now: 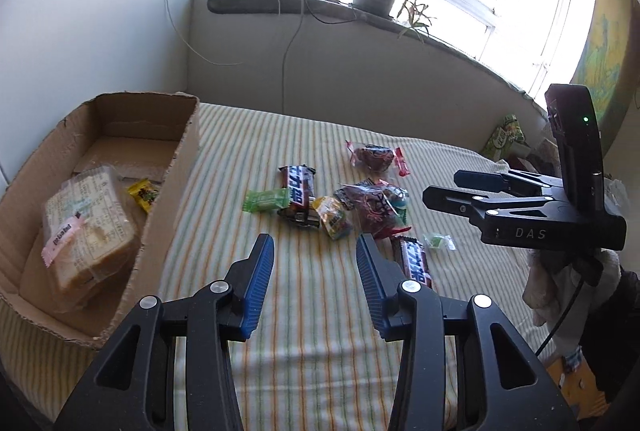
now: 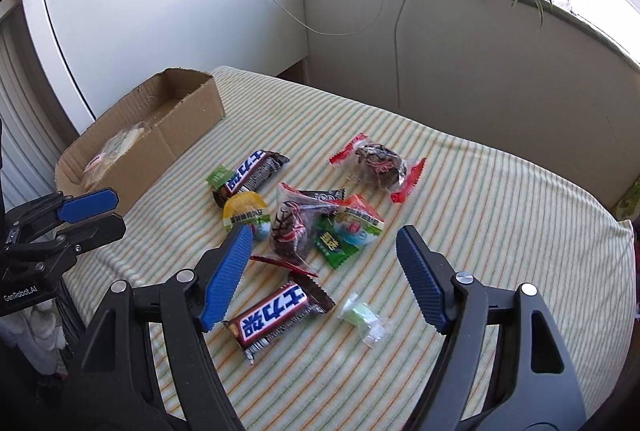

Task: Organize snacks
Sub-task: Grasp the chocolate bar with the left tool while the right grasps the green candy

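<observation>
Blue ribbed pads line the right tool (image 2: 324, 267), whose black jaws stand wide apart with nothing between them but open air above the striped cloth (image 2: 500, 191). Just beneath its left pad lies a brown chocolate bar (image 2: 276, 315) in a glossy crimped wrapper with white lettering on blue; beside it, between the jaws, sits a small clear-wrapped green candy (image 2: 362, 317). Beyond the fingertips the other snacks lie in a loose heap: a yellow jelly cup (image 2: 245, 212), a dark cake in clear film (image 2: 290, 231), a green sachet (image 2: 334, 247), a second chocolate bar (image 2: 252, 173), and, slightly apart, another red-ended dark cake (image 2: 378, 161).

Seen from the left wrist, the left tool (image 1: 315, 243) is likewise released and empty, its jaws narrower, hovering above the cloth short of the heap. To its left stands an open corrugated cardboard box (image 1: 168, 199) with torn edges, holding a wrapped sandwich (image 1: 86, 227) and a yellow candy (image 1: 144, 193).
</observation>
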